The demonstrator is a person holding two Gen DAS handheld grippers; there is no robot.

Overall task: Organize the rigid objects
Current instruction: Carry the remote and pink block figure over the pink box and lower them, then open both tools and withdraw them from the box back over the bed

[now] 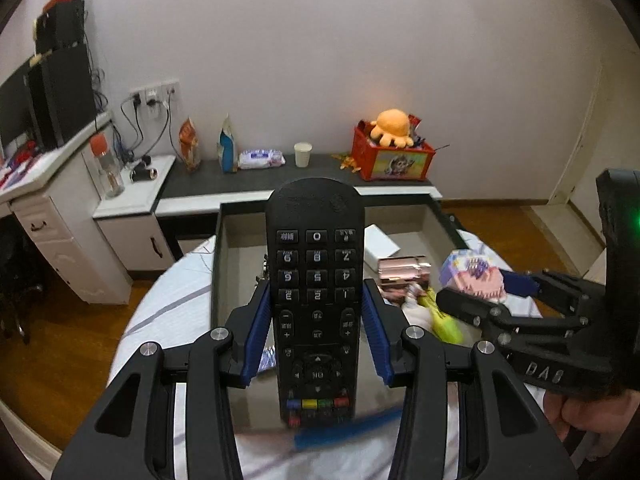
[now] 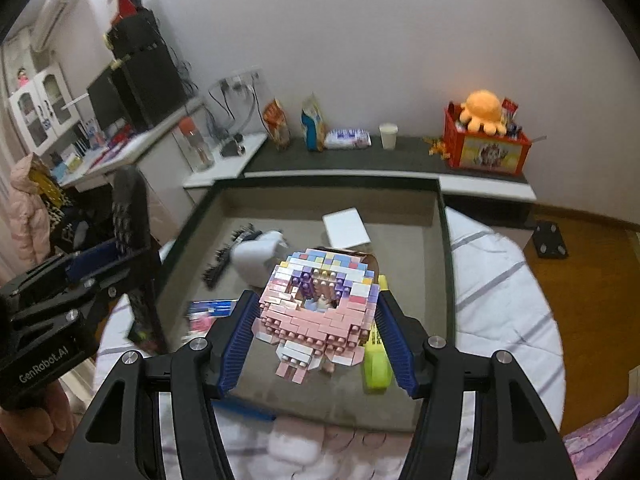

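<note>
Left wrist view: left gripper (image 1: pixel 316 334) pinches a black remote control (image 1: pixel 316 280) between its blue pads, remote upright at centre of frame, number keys upside down to the camera. Behind it, an open grey tray (image 1: pixel 236 256) lies on a striped bedsheet (image 1: pixel 176 308). At right of frame, the right gripper (image 1: pixel 486 294) carries a pastel brick model (image 1: pixel 472 276).

Right wrist view: right gripper (image 2: pixel 316 338) clamps the pink, white and purple brick model (image 2: pixel 318 306) at centre, held above the tray (image 2: pixel 438 232). In the tray: a white card (image 2: pixel 346 227) at upper middle, a dark brush (image 2: pixel 230 254) at left, a yellow-green bottle (image 2: pixel 376 364) just right of the model. Left gripper (image 2: pixel 100 268) with the remote control (image 2: pixel 130 216) sits at left edge, outside the tray wall.
</note>
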